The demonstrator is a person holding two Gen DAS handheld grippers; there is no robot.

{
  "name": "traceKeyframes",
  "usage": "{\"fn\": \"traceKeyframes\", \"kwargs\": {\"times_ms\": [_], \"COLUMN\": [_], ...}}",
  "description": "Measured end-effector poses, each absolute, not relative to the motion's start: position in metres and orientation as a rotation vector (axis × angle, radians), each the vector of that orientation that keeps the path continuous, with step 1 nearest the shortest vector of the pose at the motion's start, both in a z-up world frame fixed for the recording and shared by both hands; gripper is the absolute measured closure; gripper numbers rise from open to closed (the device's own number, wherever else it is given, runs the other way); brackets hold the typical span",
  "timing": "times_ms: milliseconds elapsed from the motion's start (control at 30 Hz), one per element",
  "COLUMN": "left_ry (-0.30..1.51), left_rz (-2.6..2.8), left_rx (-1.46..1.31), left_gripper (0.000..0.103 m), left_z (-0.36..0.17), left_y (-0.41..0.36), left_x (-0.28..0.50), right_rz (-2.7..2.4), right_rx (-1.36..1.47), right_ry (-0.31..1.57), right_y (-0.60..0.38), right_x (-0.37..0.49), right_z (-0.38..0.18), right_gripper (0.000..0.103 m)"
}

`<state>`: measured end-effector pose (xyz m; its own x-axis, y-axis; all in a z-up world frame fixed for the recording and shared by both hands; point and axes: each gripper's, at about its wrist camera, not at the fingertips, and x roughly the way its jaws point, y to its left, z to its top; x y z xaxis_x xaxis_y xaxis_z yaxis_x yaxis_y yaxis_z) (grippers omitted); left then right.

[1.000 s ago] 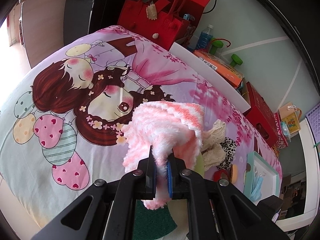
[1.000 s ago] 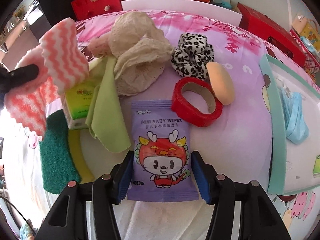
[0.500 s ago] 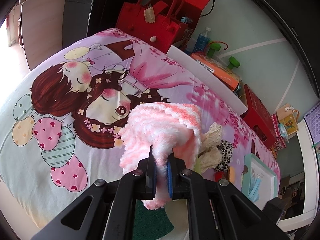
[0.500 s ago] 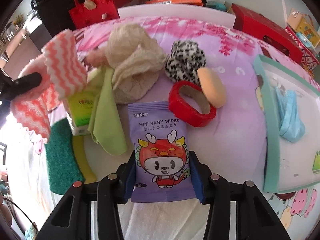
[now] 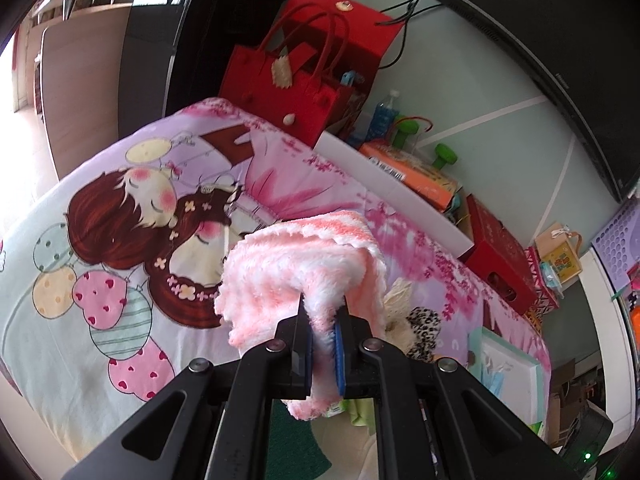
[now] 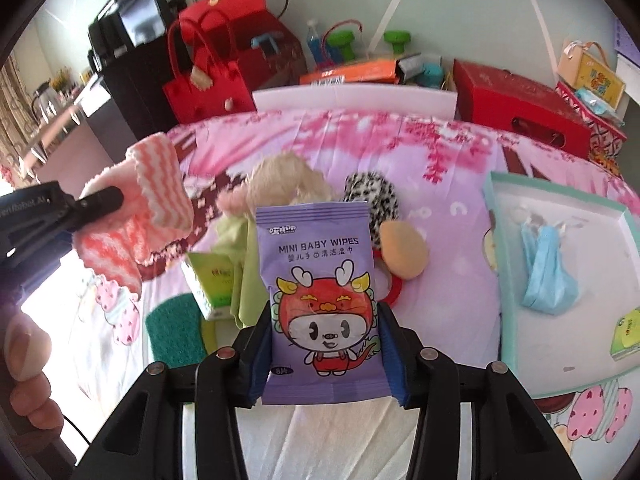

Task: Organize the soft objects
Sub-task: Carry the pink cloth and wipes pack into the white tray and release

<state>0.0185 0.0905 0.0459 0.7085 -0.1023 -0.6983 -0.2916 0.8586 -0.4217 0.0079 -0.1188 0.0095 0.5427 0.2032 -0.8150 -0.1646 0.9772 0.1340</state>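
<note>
A purple pack of mini baby wipes (image 6: 322, 304) is clamped upright by its side edges in the right gripper (image 6: 325, 354), lifted clear of the bedspread (image 6: 452, 148), apparently for sorting, while a pink-and-white fluffy cloth (image 5: 298, 276) hangs pinched in the closed left gripper (image 5: 323, 354).

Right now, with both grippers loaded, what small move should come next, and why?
Probably carry the baby wipes pack, clamped in the right gripper, rightward over the teal tray. A blue mask already lies there, so it seems the collecting spot.
</note>
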Motion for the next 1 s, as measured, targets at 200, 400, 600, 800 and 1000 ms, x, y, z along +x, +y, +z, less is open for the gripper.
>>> {"fn": "traceKeyframes", "kwargs": {"times_ms": [200,400,600,800,1000], "left_ry": [0.711,0.699,0.701,0.722,0.759], "left_rz": [0.079,0.027,-0.066,-0.185,-0.288], "left_rx": [-0.504,-0.449,-0.374,-0.307,-0.229], "left_gripper": [0.095,0.095,0.095,0.095,0.095], "left_z": [0.069,0.078,0.083,0.085,0.081], "left_y": [0.081,0.057,0.015,-0.035,-0.082], "left_x": [0.011,0.012,0.014,0.017,0.017], "right_rz": [0.159,0.021,-0.150,-0.255,-0.339], "right_rx": [0.098,0.138,0.218,0.292,0.315], "right_ry": [0.914,0.917,0.972,1.001,1.008], "right_y": [-0.148,-0.195,-0.256,-0.305,-0.336], "right_x": [0.004,0.009,0.014,0.012,0.008], "right_z": [0.026,0.028,0.015,0.001,-0.006], "right_gripper": [0.053,0.053,0.053,0.053,0.053]}}
